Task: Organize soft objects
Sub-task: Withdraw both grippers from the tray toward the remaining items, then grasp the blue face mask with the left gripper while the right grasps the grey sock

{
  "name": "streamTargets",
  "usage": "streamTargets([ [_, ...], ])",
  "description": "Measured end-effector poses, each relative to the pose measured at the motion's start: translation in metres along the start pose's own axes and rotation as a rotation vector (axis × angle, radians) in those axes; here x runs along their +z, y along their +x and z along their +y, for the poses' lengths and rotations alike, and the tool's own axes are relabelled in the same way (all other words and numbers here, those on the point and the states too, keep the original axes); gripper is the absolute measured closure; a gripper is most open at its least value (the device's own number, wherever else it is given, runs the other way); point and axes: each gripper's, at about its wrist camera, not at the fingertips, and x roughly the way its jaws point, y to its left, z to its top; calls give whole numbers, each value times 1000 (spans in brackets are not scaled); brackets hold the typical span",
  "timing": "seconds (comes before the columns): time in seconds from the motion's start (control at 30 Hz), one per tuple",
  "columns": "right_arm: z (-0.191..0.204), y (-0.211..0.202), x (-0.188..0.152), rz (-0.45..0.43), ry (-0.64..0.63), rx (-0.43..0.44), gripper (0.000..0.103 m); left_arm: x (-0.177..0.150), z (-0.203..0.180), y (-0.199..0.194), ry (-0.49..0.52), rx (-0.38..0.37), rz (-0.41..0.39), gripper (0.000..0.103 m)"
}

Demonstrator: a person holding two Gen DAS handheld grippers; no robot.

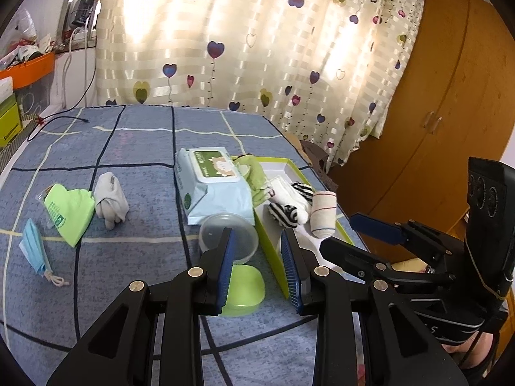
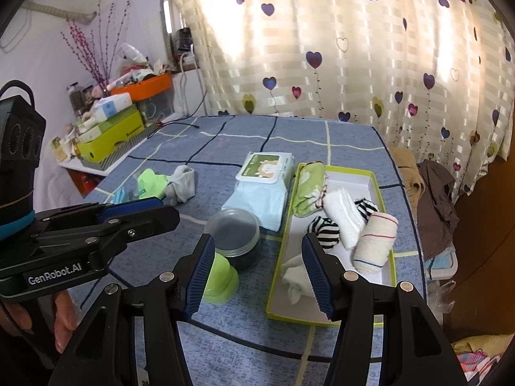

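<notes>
Left gripper (image 1: 257, 267) parted wide, empty, above lime tub (image 1: 245, 289); right gripper (image 2: 257, 273) likewise spread, gripping nothing; rolled socks (image 2: 373, 241) inside green-rimmed tray (image 2: 276, 276); grey sock (image 1: 111, 199) loose on blue cloth (image 1: 135, 257), left of wipes pack (image 1: 212, 183).

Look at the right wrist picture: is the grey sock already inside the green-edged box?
No. The grey sock lies on the blue cloth, left of the wipes pack, apart from the box.

Bright daylight glows through the curtain (image 1: 257, 41), blowing out patches of it; below it things stay sharp, while fisheye bending darkens every corner.
</notes>
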Motion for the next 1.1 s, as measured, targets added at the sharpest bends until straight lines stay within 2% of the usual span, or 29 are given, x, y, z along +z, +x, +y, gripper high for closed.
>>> streamTargets([
  [0.37, 17, 7, 5, 7, -25, 26, 45, -3, 19, -6, -31, 12, -4, 72],
  [0.6, 29, 15, 7, 18, -43, 44, 45, -10, 40, -5, -73, 52, 19, 72],
  [1.1, 74, 55, 19, 65, -115, 117, 45, -23, 115, -20, -230, 140, 1, 72],
])
